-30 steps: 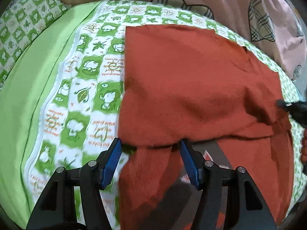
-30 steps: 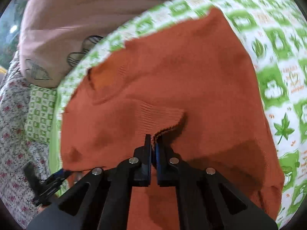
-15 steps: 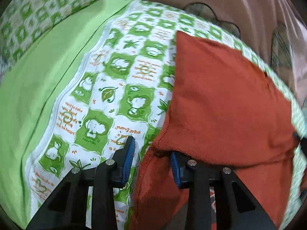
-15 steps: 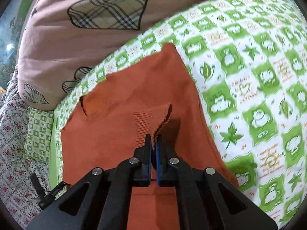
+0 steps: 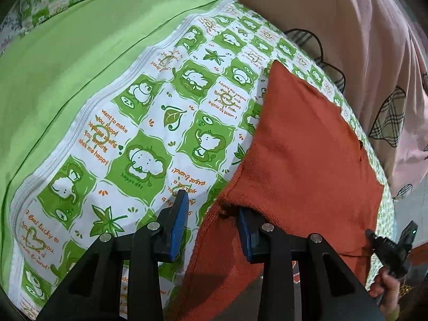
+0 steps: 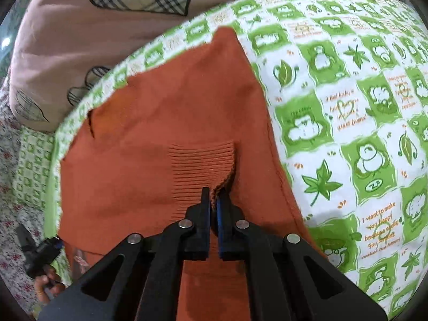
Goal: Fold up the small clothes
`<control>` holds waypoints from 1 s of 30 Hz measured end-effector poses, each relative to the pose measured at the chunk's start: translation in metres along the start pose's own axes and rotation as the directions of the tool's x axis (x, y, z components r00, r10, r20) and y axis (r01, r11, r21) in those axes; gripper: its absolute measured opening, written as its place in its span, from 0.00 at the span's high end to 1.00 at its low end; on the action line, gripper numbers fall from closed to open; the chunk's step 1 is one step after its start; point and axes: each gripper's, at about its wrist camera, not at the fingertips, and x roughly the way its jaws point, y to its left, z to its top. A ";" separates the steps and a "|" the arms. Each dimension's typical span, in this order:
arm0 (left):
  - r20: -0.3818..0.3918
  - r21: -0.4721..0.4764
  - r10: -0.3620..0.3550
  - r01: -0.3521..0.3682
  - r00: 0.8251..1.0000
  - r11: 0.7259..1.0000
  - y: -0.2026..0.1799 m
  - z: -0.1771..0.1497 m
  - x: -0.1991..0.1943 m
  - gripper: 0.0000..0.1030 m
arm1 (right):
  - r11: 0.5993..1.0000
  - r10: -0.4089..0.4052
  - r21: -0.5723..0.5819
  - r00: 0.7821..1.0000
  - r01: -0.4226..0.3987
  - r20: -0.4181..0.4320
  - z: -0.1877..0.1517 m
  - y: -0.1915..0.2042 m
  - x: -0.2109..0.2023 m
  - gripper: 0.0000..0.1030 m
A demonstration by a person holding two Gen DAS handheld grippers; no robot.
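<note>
A rust-orange knit sweater (image 5: 307, 144) lies on a bed with a green-and-white animal-print sheet (image 5: 149, 144). It also fills the middle of the right wrist view (image 6: 165, 123). My left gripper (image 5: 214, 214) is open at the sweater's near left edge; its right finger sits under a folded layer and its left finger is over the sheet. My right gripper (image 6: 212, 200) is shut on the ribbed cuff (image 6: 203, 163) of the sweater, which lies over the sweater's body.
A pink quilt with plaid hearts (image 5: 361, 34) is bunched along the far side. A plain green sheet (image 5: 67, 58) lies to the left. The other gripper and a hand show at the frame edges (image 5: 393, 251) (image 6: 40, 251).
My left gripper has moved left to the sweater's edge and narrowed its opening, with the right finger now under the fold. My right gripper has carried the cuff back across the sweater body.
</note>
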 end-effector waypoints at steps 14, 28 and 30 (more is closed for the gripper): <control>-0.124 0.214 -0.054 0.080 0.991 0.974 -0.009 -0.045 -0.048 0.51 | 0.999 0.026 0.046 0.999 -0.027 0.027 -0.042 -0.004 -0.066 0.84; -0.360 0.330 -0.071 0.198 0.930 0.923 0.013 -0.168 -0.095 0.34 | 0.997 0.067 -0.041 0.998 -0.067 -0.015 -0.153 -0.006 -0.132 0.60; -0.379 0.317 -0.083 0.214 0.922 0.924 0.016 -0.174 -0.099 0.34 | 0.998 0.066 -0.012 0.998 -0.066 0.002 -0.165 -0.019 -0.146 0.60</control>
